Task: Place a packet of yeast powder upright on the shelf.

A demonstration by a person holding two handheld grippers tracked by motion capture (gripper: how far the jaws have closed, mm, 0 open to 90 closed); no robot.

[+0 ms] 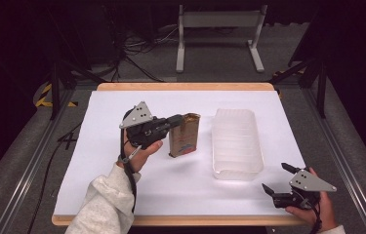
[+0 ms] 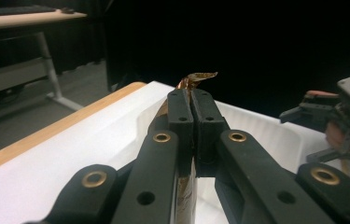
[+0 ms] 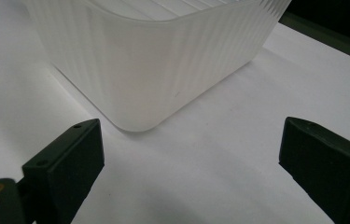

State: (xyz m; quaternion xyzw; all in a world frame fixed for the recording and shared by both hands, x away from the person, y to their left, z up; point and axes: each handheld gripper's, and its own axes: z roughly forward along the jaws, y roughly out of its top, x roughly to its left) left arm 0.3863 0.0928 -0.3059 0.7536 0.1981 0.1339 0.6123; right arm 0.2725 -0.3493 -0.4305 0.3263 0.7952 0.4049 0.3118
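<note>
Colours I see on my table
Brown-gold pouch [image 1: 185, 135] beside the frosted white ribbed tub [image 1: 235, 142]; black left gripper [image 1: 174, 120]

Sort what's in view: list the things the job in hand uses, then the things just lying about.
In use:
- brown pouch, standing upright, its top edge pinched by the left gripper
- translucent ribbed bin, right beside the pouch
- right gripper, open, pointing at the bin's near corner

Just lying about:
- white metal stand on the floor beyond the table
- cables on the floor

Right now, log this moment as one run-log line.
left gripper: shut on brown pouch, upright | right gripper: open, idle near table edge | ribbed bin: beside pouch, apart
</note>
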